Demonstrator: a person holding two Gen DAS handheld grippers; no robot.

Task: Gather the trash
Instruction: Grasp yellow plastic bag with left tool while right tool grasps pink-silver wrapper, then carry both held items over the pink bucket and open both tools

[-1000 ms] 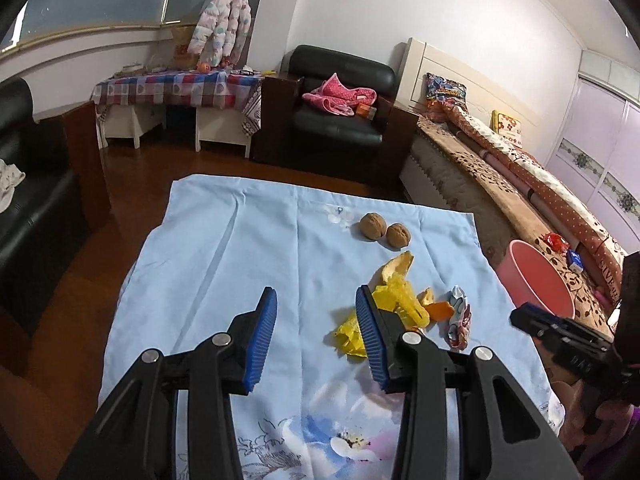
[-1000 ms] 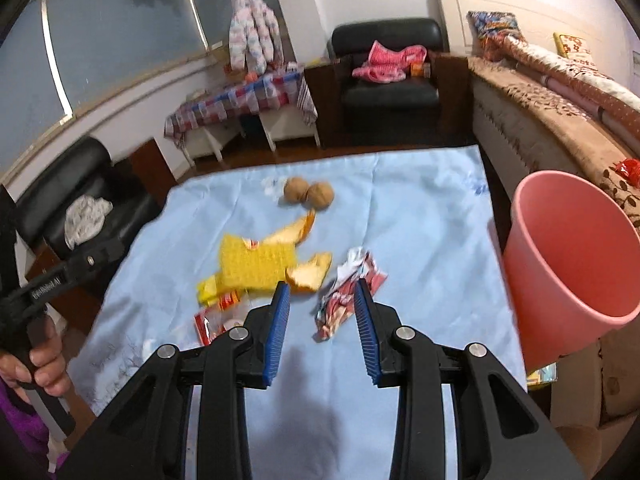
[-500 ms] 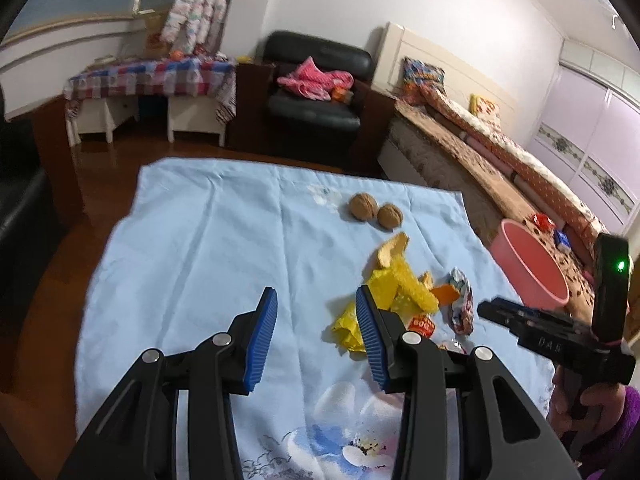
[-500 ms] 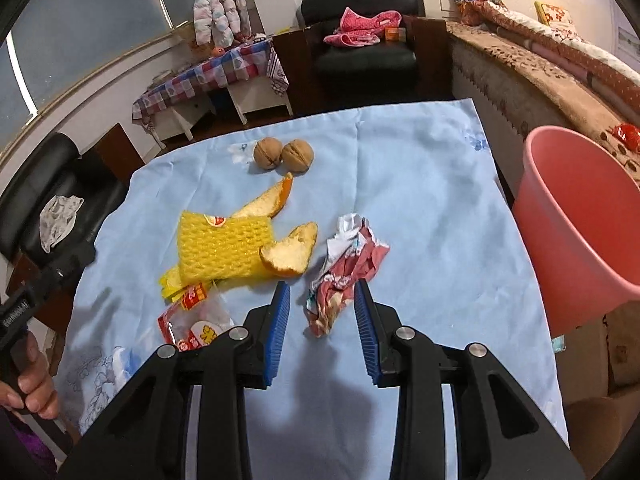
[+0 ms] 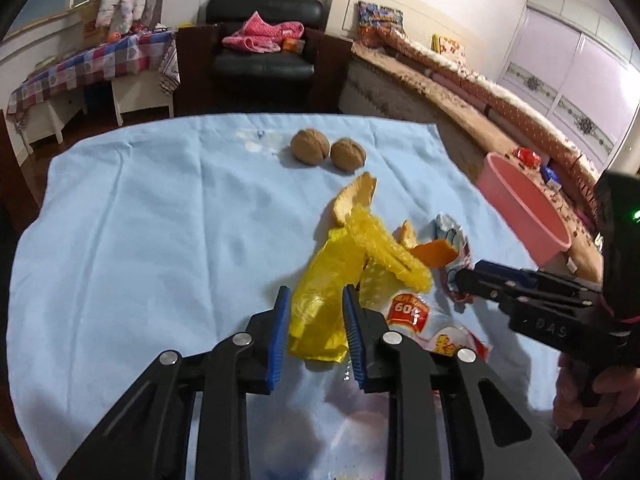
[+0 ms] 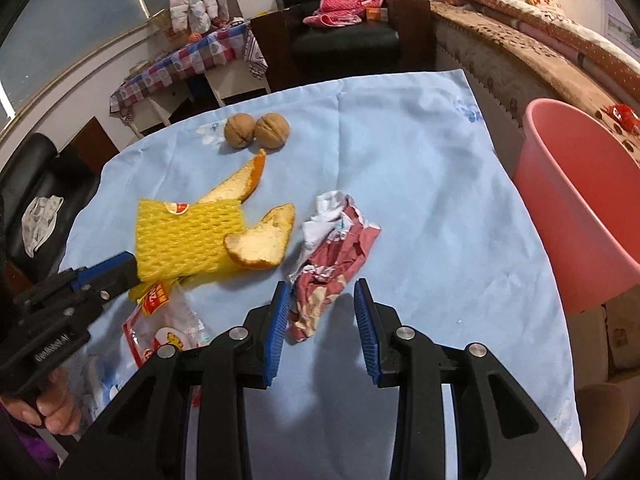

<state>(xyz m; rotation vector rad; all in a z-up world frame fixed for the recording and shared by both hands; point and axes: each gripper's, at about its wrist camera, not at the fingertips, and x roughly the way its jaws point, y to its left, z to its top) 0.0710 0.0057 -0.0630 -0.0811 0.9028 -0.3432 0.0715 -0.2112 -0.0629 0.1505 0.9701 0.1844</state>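
Trash lies on a light blue cloth (image 5: 140, 220): a yellow plastic bag (image 5: 320, 280), a yellow foam net (image 6: 188, 236), orange peels (image 6: 260, 240), a crumpled red and white wrapper (image 6: 332, 256) and a clear snack packet with a red label (image 6: 164, 320). My left gripper (image 5: 314, 332) is open, its fingers on either side of the yellow bag's near end. My right gripper (image 6: 322, 328) is open, with the crumpled wrapper's near end between its fingers. A pink bin (image 6: 580, 200) stands off the table's right edge.
Two walnuts (image 5: 326, 152) sit at the far middle of the cloth. A long patterned sofa (image 5: 480, 92) runs along the right behind the bin. A black armchair (image 5: 264, 52) and a checked side table (image 5: 80, 76) stand beyond the table.
Both grippers have moved forward and down toward the trash. The left now straddles the yellow bag, the right straddles the crumpled wrapper. Both stay open.
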